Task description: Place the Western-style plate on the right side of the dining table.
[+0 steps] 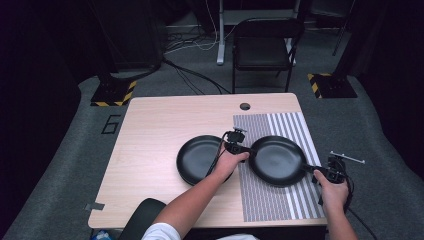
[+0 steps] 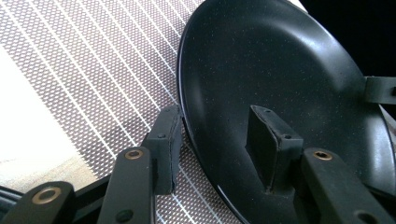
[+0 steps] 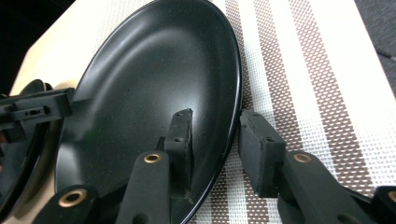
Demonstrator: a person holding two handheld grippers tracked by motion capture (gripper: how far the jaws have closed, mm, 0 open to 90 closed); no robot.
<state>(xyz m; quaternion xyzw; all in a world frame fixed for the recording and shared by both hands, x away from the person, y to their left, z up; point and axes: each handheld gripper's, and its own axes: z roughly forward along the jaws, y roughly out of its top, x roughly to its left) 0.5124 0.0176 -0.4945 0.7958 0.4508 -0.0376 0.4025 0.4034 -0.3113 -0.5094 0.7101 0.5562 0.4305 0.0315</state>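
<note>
high view: you've got the right-hand pan (image 1: 278,160) sitting on the striped mat (image 1: 300,200), w/ the other pan (image 1: 200,160) just left of it on the bare table (image 1: 150,150). your left gripper (image 1: 239,148) straddles the pan's left rim, right gripper (image 1: 320,171) the right rim. both sets of jaws are partly open, one pad inside & one outside the rim, gaps showing, not clamped.

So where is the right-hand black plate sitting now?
In the high view the right black plate lies on the striped mat, right of the other black plate, between both grippers.
</note>
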